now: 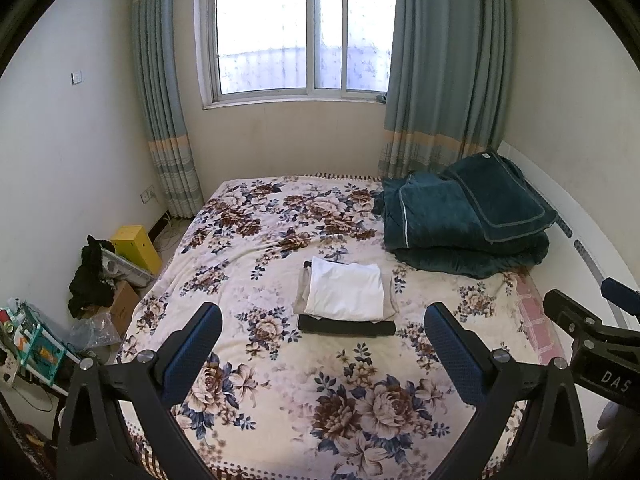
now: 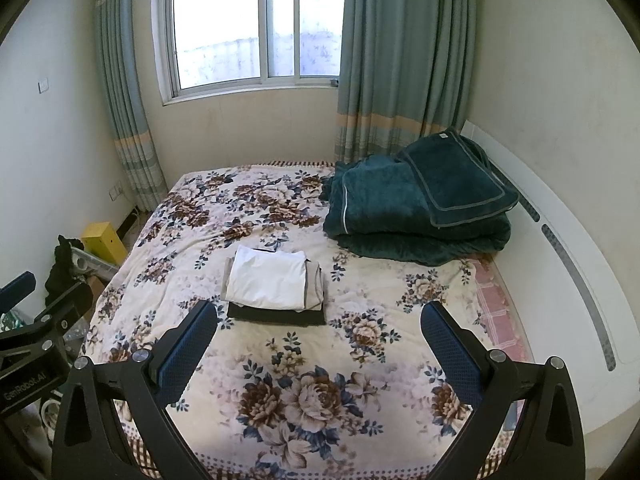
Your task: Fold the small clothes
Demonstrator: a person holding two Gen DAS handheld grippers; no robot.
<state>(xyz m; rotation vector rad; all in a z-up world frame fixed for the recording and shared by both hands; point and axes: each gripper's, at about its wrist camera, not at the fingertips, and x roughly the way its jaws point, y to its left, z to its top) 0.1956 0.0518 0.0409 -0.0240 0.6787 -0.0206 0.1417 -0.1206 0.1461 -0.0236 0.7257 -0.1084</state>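
With the left tongs [image 1: 323, 322] and right tongs [image 2: 319, 320] both held wide apart and empty, the folded stack [image 1: 345, 298] is noted mid-bed, short of the green quilt [image 1: 466, 224], and is judged liable to topple or unfold if snagged.

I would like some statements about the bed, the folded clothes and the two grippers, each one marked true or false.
1. Both grippers are open and hold nothing. True: the left gripper and the right gripper have their fingers spread wide above the bed.
2. The white garment lies on top of the stack. True.
3. The bottom piece of the stack is red. False: the bottom garment is black.
4. The green blanket hangs over the window. False: it lies folded on the bed's far right corner.
5. The curtains are fully closed. False: they are drawn to the sides.
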